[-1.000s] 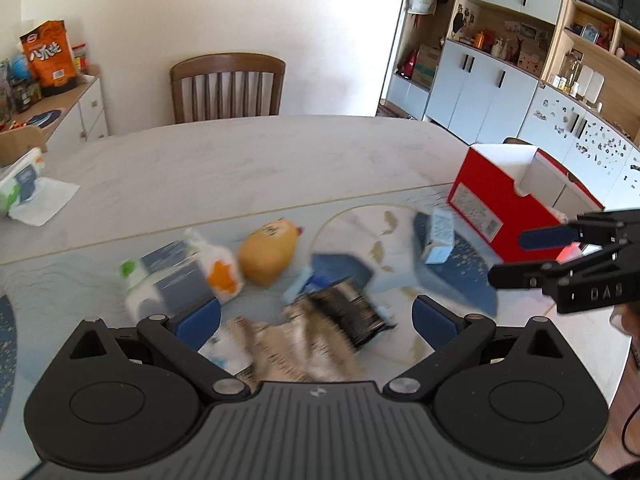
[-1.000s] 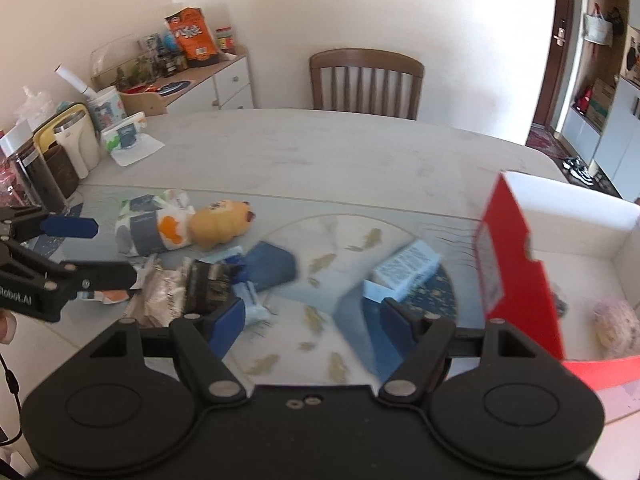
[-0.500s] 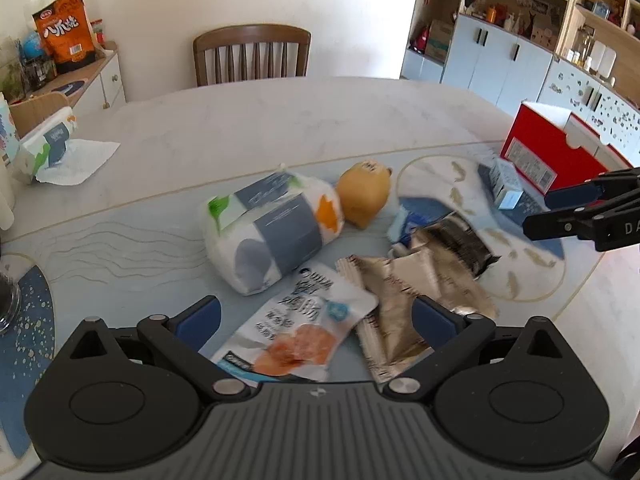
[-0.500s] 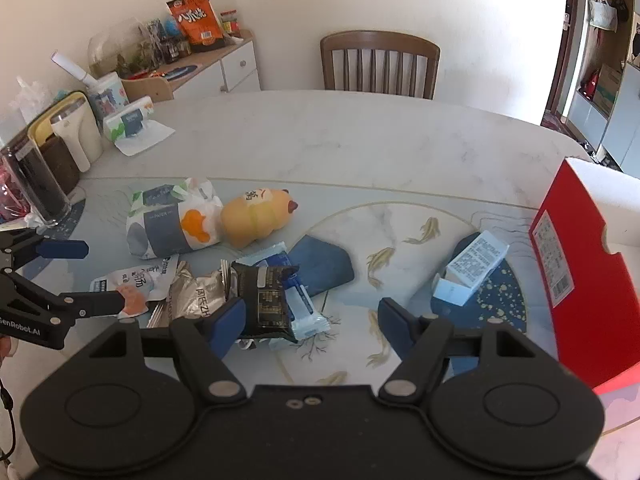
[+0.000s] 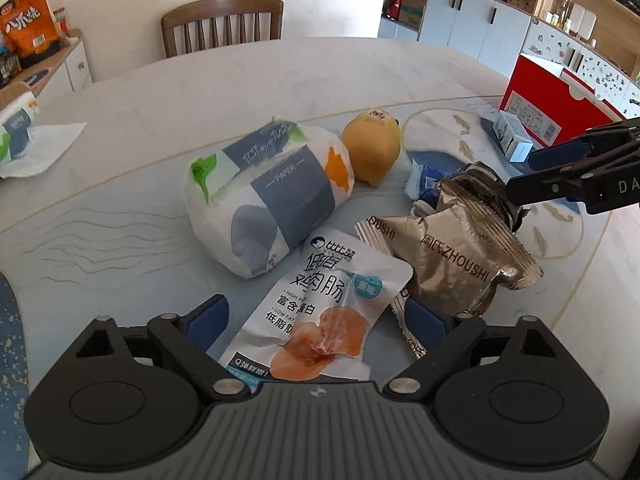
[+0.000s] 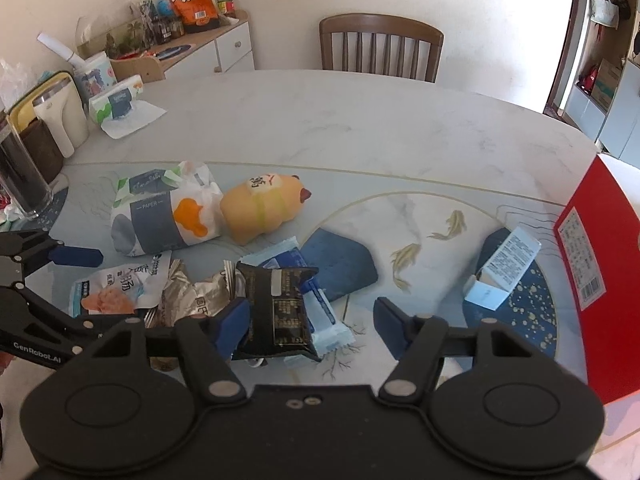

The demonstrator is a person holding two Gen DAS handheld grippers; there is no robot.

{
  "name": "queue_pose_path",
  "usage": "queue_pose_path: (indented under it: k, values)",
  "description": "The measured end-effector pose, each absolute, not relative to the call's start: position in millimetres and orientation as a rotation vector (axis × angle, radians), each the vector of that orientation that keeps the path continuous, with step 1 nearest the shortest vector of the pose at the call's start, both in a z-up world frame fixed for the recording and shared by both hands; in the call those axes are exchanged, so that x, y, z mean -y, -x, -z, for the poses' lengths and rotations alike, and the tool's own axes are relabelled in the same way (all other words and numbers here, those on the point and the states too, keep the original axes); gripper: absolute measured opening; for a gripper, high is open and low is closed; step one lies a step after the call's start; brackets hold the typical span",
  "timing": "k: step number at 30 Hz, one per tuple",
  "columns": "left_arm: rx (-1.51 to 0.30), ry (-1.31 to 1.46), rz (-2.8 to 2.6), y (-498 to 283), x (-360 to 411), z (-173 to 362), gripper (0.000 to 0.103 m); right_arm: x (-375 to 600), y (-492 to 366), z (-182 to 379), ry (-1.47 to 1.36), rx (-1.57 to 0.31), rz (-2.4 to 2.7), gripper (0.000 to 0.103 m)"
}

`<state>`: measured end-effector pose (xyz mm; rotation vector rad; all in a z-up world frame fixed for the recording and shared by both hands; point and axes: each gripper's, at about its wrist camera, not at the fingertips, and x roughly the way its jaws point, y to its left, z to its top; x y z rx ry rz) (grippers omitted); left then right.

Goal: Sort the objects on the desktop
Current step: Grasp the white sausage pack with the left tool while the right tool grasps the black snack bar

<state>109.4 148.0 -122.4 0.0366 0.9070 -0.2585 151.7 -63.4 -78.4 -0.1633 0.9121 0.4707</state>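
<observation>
The left gripper (image 5: 316, 320) hangs low over the near edge of the table (image 5: 260, 76), jaws wide apart, with the white sausage pouch (image 5: 320, 312) lying flat between its blue pads, touched by neither. Just right of the pouch sits a crumpled gold packet (image 5: 448, 256), and behind both lies the tissue pack (image 5: 264, 200), with the yellow toy (image 5: 372, 152) at its right end. The right gripper (image 6: 310, 320) is also open; its left pad is at the edge of the black packet (image 6: 280, 308), which rests on a blue-white wrapper (image 6: 324, 320), though contact cannot be told. A small white box (image 6: 504, 268) lies farther right, near the red box (image 6: 580, 256) at the table's right edge
</observation>
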Motion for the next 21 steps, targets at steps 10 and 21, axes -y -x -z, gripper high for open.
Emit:
queue_pose_path:
  k: [10,21]
  values:
    - [-0.885,-0.078,0.279,-110.5,-142.4,126.2,0.09,51.4,-159.5,88.3,0.171,-0.946,-0.482,0.062]
    - [-0.852,-0.129,0.271,-107.9,-134.2,126.9,0.071,40.6,-160.8,95.3,0.199,-0.968,-0.502,0.055]
